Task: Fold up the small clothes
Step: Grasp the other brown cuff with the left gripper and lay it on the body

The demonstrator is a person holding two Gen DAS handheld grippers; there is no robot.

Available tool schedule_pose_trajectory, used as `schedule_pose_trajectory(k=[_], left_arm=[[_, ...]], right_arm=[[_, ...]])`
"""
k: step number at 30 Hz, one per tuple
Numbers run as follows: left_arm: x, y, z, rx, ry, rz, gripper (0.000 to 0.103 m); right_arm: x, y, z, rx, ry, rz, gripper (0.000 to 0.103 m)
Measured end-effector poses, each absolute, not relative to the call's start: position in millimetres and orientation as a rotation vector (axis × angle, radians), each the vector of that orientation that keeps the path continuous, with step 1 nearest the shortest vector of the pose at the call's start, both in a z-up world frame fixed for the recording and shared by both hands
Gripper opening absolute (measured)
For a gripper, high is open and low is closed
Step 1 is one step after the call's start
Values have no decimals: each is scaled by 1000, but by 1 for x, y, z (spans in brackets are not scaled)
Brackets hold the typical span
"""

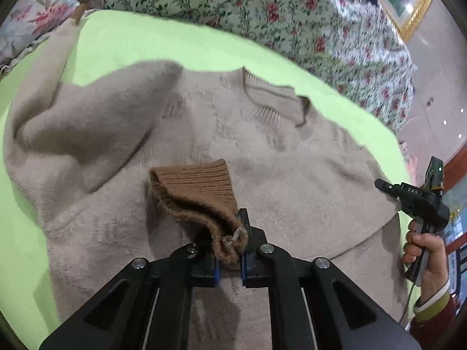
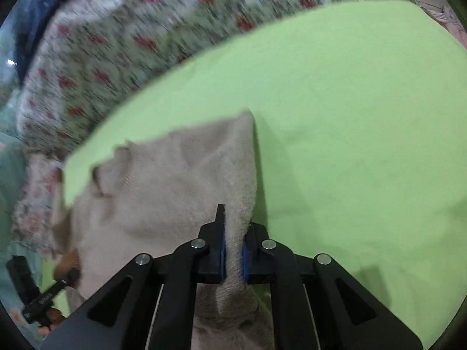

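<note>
A beige knit sweater [image 1: 262, 157] lies on a green sheet [image 1: 131, 43], neckline toward the far right. My left gripper [image 1: 229, 239] is shut on the sweater's brown ribbed cuff [image 1: 195, 186] and holds it over the sweater's body. My right gripper [image 2: 233, 233] is shut on a fold of the sweater's beige edge [image 2: 175, 180] and lifts it off the green sheet [image 2: 350, 116]. The right gripper also shows in the left wrist view [image 1: 379, 185] at the sweater's right edge, held by a hand. The left gripper's body [image 2: 43, 294] shows at the bottom left of the right wrist view.
A floral bedspread [image 1: 262, 0] lies beyond the green sheet, with a floral pillow [image 1: 35, 14] at the far left. A gold picture frame [image 1: 414, 8] and a pale floor are at the right. The floral bedspread [image 2: 102, 43] is blurred in the right wrist view.
</note>
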State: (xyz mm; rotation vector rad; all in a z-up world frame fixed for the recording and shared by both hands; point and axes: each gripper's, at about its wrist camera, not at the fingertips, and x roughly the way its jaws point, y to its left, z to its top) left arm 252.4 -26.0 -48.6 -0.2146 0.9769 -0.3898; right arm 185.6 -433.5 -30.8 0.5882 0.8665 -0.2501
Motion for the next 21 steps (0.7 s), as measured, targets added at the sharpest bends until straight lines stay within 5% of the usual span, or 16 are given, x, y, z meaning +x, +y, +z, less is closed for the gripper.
schedule_pose_trajectory(k=[6, 8, 13, 18, 21], left_arm=[[241, -18, -54, -214, 991, -372, 12], [238, -16, -53, -214, 992, -367, 13], [220, 9, -47, -192, 981, -349, 15], [203, 59, -29, -193, 958, -307, 16], [214, 93, -9, -219, 916, -229, 40]], right_arm=[[157, -393, 4, 454, 756, -299, 29], [160, -377, 5, 448, 762, -210, 50], [153, -397, -21, 455, 879, -388, 50], [114, -415, 12, 512, 727, -458, 50], [101, -407, 31, 516, 671, -402, 51]])
